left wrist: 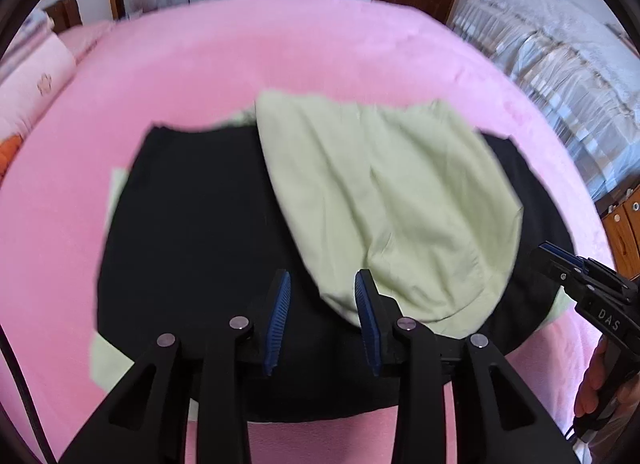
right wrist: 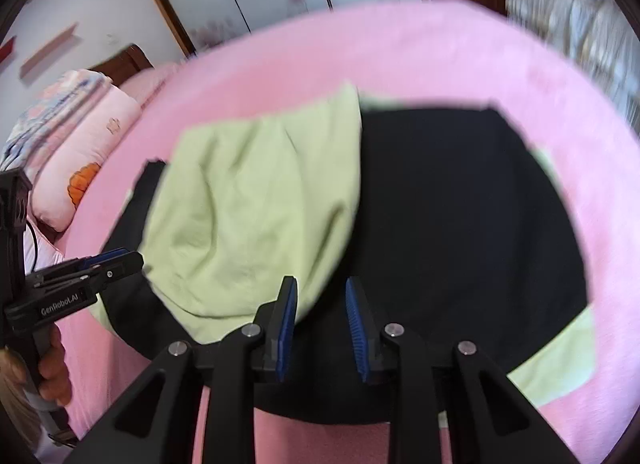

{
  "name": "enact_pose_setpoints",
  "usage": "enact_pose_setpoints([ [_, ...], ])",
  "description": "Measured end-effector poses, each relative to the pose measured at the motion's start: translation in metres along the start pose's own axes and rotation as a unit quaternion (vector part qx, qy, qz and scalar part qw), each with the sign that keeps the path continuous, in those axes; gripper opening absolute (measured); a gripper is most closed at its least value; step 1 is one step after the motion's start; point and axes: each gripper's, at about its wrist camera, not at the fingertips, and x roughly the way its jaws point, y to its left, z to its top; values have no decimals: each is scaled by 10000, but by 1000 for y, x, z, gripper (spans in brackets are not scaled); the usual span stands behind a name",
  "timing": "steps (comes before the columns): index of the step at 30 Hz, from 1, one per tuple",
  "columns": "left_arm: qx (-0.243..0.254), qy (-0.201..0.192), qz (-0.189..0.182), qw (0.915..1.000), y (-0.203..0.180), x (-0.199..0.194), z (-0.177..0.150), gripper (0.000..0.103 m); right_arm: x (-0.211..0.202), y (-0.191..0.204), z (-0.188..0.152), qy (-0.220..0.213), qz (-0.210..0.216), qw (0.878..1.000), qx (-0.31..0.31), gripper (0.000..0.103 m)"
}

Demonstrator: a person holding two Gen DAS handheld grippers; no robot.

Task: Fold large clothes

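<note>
Blue-padded fingers (left wrist: 280, 320) of our left gripper (left wrist: 322, 320) stand narrowly apart, empty, over the black garment (left wrist: 192, 223) on the pink bed (left wrist: 280, 55); our right gripper (right wrist: 320, 328) matches, gripping nothing; the green sleeve (left wrist: 380, 199) lies folded inward, presumably to square the shape.

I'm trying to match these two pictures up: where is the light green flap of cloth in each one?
Left wrist view: green flap lies right of centre, over the black garment.
Right wrist view: green flap lies left of centre, over the same garment.
Shared landmark: the pink blanket beneath both.
</note>
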Motion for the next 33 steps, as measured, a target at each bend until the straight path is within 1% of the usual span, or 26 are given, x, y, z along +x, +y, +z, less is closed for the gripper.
enact_pose_setpoints([
  [1, -41, -124, -57, 9999, -2, -7, 6, 42, -6, 3, 2, -135, 10, 9999, -68, 25],
  [2, -91, -208, -103, 9997, -5, -9, 13, 53, -10, 10, 7, -266, -3, 9995, -139, 25],
  [3, -168, -336, -180, 9991, -9, -10, 21, 56, -11, 19, 12, -343, -34, 9992, -206, 25],
  [6, -354, -484, -359, 9976, -15, -1, 38, 56, 3, 40, 25, -415, -102, 9984, -376, 25],
  [8, -500, -512, -436, 9965, -21, 15, 46, 56, 22, 52, 30, -425, -58, 9982, -418, 25],
  [9, -554, -489, -417, 9964, -21, 24, 49, 56, 32, 55, 32, -407, -15, 9983, -422, 25],
  [11, -681, -287, -297, 9968, -21, 52, 52, 56, 53, 57, 30, -323, -108, 9984, -444, 25],
  [12, -749, -102, -200, 9969, -19, 70, 50, 53, 65, 53, 28, -199, -172, 9987, -433, 25],
  [13, -756, 16, -71, 9971, -19, 81, 48, 49, 76, 49, 26, -84, -278, 9986, -432, 25],
  [14, -711, 109, 108, 9973, -17, 93, 44, 42, 85, 39, 23, 39, -484, 9979, -418, 25],
  [15, -645, 154, 240, 9975, -14, 101, 39, 38, 92, 31, 21, 107, -707, 9966, -420, 21],
  [16, -579, 111, 245, 9980, -10, 105, 33, 38, 94, 18, 17, 103, -790, 9960, -416, 5],
  [17, -553, 44, 218, 9982, -8, 106, 30, 38, 93, 4, 12, 99, -778, 9963, -348, 0],
  [19, -531, -51, 155, 9985, -4, 104, 24, 38, 87, -19, 7, 133, -427, 9990, -83, 0],
  [20, -539, -83, 137, 9984, -4, 104, 22, 38, 82, -26, 5, 136, -333, 9994, 16, 0],
  [23, -561, -86, 215, 9982, -6, 99, 18, 38, 69, -30, 2, 172, -218, 9994, 184, 0],
  [24, -562, -49, 249, 9981, -8, 96, 19, 39, 63, -29, 1, 187, -177, 9994, 237, 2],
  [26, -577, -4, 243, 9980, -16, 83, 17, 39, 51, -27, -2, 196, -102, 9991, 352, 3],
  [28, -548, -73, 143, 9984, -25, 62, 15, 42, 37, -19, -7, 137, 2, 9990, 416, 3],
  [30, -553, -189, 152, 9982, -32, 39, 16, 51, 24, -4, -10, 15, 81, 9993, 363, 3],
  [32, -586, -315, 139, 9977, -39, 13, 14, 55, 8, 11, -13, -97, 151, 9995, 265, 3],
  [33, -604, -376, 86, 9974, -41, 0, 13, 55, -1, 18, -15, -146, 195, 9995, 219, 3],
])
